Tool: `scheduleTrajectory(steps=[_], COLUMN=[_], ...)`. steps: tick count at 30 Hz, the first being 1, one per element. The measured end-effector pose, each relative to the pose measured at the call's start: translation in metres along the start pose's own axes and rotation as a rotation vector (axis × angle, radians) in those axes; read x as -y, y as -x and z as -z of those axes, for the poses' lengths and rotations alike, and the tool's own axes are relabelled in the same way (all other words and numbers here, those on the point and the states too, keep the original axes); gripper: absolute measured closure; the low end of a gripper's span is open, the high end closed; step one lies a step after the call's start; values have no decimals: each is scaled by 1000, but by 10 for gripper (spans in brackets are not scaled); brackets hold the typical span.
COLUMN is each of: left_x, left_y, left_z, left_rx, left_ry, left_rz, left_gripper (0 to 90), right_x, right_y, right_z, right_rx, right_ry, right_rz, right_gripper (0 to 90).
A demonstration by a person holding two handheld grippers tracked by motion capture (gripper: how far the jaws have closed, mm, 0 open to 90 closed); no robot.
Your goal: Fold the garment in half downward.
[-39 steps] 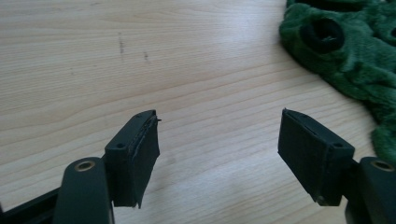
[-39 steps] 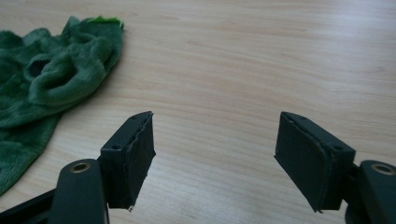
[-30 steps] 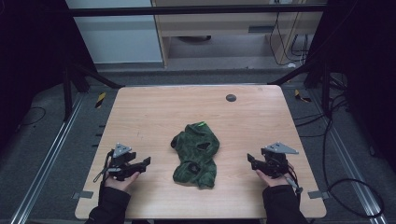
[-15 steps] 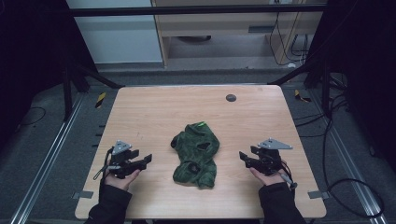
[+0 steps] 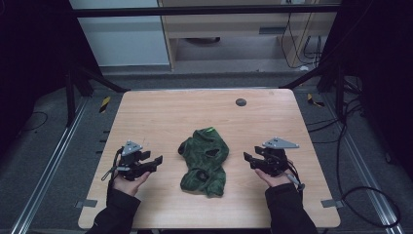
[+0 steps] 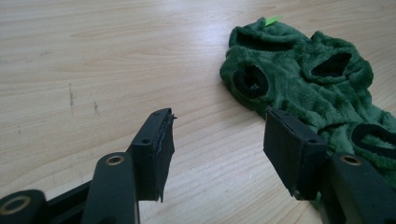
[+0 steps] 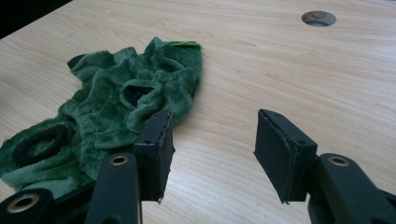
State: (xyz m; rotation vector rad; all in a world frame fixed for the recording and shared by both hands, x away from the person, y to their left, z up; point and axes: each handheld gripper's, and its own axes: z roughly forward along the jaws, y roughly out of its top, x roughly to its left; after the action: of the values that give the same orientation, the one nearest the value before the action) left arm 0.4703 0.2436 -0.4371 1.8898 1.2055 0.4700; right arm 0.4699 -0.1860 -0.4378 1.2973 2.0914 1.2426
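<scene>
Pale wood bench [image 5: 160, 112] carries everything here, and the dark green plush garment [image 5: 204, 161] lies crumpled near its middle, between your two hands. It looks like a small fleece pet coat with black-edged openings: soft, light and limp, so it should sag and bunch rather than keep shape. Pinch a thick hem or the rim of an opening, not the loose pile. Your left tongs [image 5: 157, 160] sit just left of it, your right tongs [image 5: 246, 158] just right, both aimed inward and clear of the fabric. Both have just been closing a little, yet stand wide, with nothing between them. A round port [image 5: 240, 102] lies far back.
</scene>
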Motion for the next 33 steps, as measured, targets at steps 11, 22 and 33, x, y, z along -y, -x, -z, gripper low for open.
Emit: scheduleTrajectory(steps=[11,22,33], left_x=[-16,-30,-38], left_y=[3,6,6], left_z=[-9,-19,-35], left_rx=[4,-3,-2], left_ry=[11,14,9], left_rz=[-13,-40,-45], left_gripper=[428,424,417], right_x=[-18,-27,-33], right_y=[-6,-10,-12], right_z=[-13,-24,-41], right_rx=[-18,-25,-33], right_ry=[-4,-12,-22], right_rz=[17,19,33], right_gripper=[470,469,466])
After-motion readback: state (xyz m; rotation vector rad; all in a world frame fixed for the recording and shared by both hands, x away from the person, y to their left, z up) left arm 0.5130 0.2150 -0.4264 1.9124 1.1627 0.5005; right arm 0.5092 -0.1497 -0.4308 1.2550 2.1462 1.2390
